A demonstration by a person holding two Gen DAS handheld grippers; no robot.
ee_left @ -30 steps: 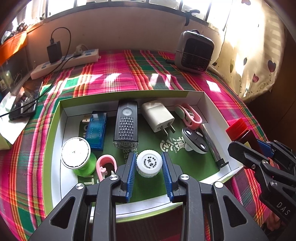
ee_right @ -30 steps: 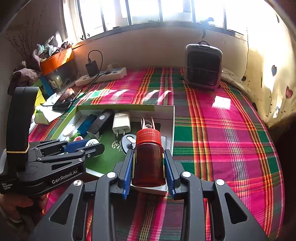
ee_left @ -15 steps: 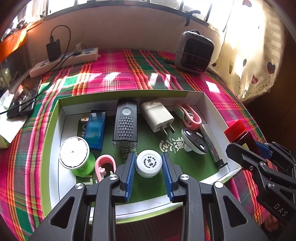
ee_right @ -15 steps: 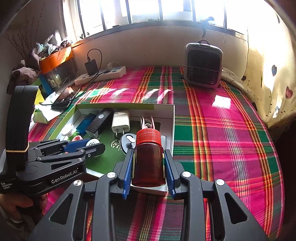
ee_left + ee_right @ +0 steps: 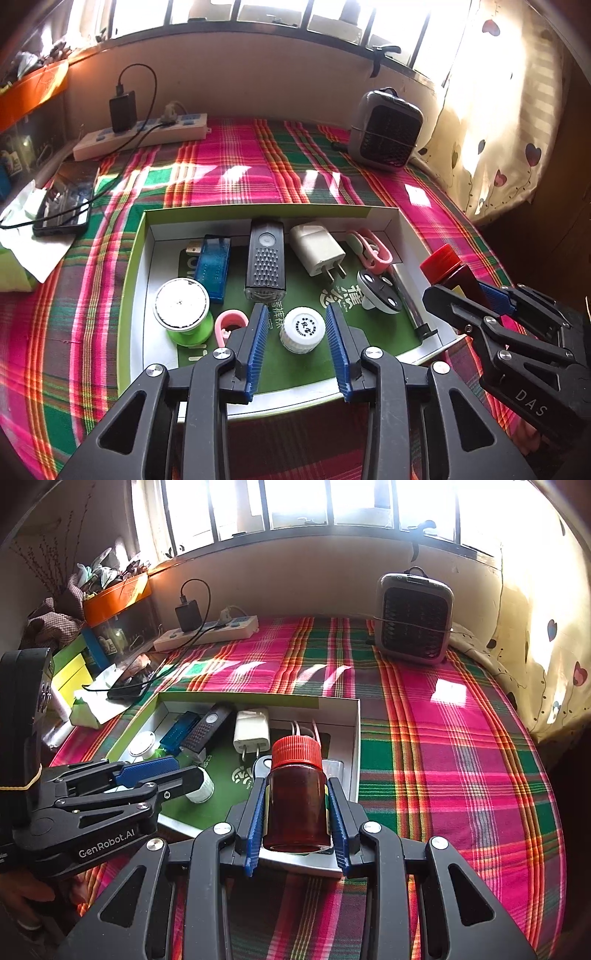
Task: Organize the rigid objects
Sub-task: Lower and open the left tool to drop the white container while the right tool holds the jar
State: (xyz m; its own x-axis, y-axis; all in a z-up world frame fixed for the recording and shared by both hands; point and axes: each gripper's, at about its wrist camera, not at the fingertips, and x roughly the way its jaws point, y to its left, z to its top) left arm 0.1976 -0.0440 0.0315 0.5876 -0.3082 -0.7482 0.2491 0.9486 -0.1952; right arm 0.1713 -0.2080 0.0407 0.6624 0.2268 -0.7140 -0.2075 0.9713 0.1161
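A green-and-white box (image 5: 140,258) lies on the plaid cloth and holds several small items. A small white bottle (image 5: 303,328) stands in its front part, between the fingers of my left gripper (image 5: 298,332), which is open with gaps on both sides. My right gripper (image 5: 295,812) is shut on a brown bottle with a red cap (image 5: 295,797), held above the box's near right corner (image 5: 354,709). The brown bottle also shows in the left wrist view (image 5: 448,269).
In the box: a green spool (image 5: 183,310), blue USB stick (image 5: 214,266), black light (image 5: 265,262), white charger (image 5: 317,247), pink clips (image 5: 369,247), a metal tube (image 5: 410,295). Behind it: a small heater (image 5: 388,129), power strip (image 5: 144,136), phone (image 5: 64,203).
The left gripper's fingers have opened slightly wider around the white bottle. The right gripper holds the brown bottle in about the same place.
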